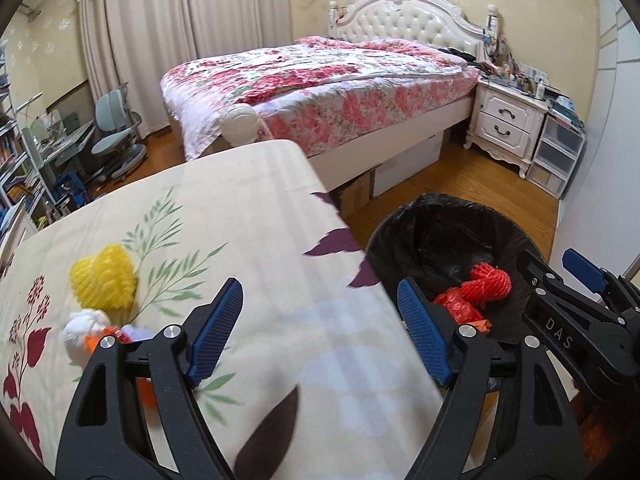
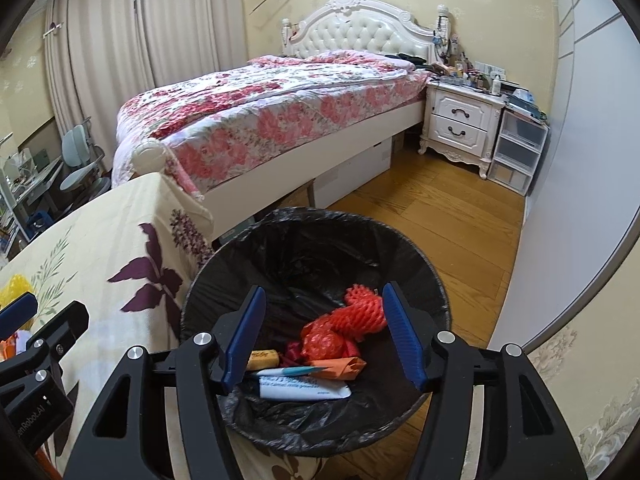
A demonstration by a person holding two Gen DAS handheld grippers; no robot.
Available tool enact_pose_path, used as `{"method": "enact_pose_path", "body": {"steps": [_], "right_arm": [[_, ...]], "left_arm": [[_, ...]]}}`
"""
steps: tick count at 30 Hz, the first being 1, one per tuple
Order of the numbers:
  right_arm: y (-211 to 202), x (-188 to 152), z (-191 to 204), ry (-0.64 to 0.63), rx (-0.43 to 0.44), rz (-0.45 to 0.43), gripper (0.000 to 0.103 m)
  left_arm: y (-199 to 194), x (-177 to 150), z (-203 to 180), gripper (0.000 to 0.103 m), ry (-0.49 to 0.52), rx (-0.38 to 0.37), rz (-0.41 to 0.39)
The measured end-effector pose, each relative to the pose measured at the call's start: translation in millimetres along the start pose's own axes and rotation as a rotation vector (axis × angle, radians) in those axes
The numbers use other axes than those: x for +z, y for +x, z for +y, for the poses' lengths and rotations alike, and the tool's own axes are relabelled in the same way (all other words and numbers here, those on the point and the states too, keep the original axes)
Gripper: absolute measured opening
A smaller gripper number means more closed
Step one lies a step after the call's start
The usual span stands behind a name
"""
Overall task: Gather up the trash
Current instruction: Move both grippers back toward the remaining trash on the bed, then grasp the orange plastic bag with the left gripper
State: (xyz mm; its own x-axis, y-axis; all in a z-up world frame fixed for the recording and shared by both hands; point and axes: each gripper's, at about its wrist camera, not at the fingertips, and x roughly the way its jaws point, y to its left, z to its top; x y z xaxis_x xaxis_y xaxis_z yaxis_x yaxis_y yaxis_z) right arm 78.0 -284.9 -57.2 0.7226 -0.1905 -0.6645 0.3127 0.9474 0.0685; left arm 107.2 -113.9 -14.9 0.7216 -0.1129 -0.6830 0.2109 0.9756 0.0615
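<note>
**Soft daylight, sharp centre, bent edges**

Both views were evenly and fairly brightly lit. Light seemed to filter through the drawn curtains [image 1: 160, 40] at the left, pale and diffuse, with no hard glare. Shadows were soft: a faint one lay on the cloth [image 1: 260, 260] and the space under the bed [image 2: 280, 120] was dark. The black bin liner [image 2: 320, 248] showed only weak sheen, and its depth swallowed detail. Fisheye distortion curved the walls and floor [image 2: 440, 208] strongly toward the rim, where black vignetting cut the corners. The centres were crisp; the nearest cloth in the left view looked slightly smeared and washed out.
</note>
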Motion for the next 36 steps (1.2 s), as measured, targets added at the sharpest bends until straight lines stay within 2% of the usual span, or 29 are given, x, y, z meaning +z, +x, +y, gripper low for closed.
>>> {"method": "enact_pose_path", "body": {"steps": [21, 27, 36], "right_arm": [[-26.4, -22.4, 76.4, -0.155, 0.137, 0.013, 0.060], [-25.7, -26.2, 88.4, -0.178, 0.156, 0.024, 0.060], [-24.8, -30.6, 93.6, -0.189, 0.168, 0.036, 0.060]], "left_arm": [[-44.9, -56.6, 113.2, 0.078, -0.184, 0.136, 0.038], [-37.0, -63.4, 122.2, 0.078, -0.197, 0.145, 0.067], [-20.9, -51.4, 121.1, 0.078, -0.196, 0.127, 0.079]]}}
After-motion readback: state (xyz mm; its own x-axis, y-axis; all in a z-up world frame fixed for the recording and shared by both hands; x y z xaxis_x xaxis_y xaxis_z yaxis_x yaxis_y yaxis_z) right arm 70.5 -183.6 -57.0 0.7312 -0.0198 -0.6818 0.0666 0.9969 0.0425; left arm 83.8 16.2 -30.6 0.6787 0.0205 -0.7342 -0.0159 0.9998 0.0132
